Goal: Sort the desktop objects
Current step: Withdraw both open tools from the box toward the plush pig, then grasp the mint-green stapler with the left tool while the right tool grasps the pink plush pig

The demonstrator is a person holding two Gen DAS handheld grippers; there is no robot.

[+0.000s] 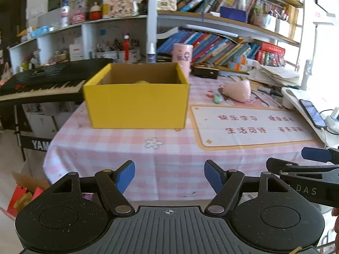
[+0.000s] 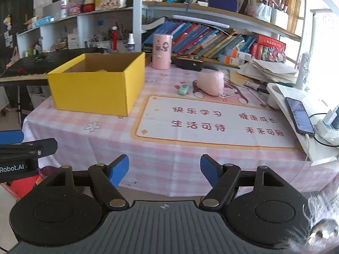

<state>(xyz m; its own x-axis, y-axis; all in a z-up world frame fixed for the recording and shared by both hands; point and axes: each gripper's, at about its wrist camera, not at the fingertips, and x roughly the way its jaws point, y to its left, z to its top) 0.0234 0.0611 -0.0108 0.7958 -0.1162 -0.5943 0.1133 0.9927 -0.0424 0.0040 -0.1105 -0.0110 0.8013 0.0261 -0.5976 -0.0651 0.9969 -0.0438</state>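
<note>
both grippers hover level at the near table edge, aimed across it, the left gripper (image 1: 169, 174) and the right gripper (image 2: 164, 169) with jaws spread and holding nothing. farther in, the open yellow box (image 2: 93, 93) sits left. beyond the mat, the small green eraser (image 2: 183, 89) lies pointing away, just beside the pink pouch (image 2: 211, 82).

Box (image 1: 137, 103) yellow outside, brown inside. Bench cloth (image 1: 118, 154) pink-white check. Mat (image 2: 211, 122) white, orange border, red characters. Cup (image 2: 162, 51) pink. Gripper pads (image 1: 127, 174) blue.
</note>
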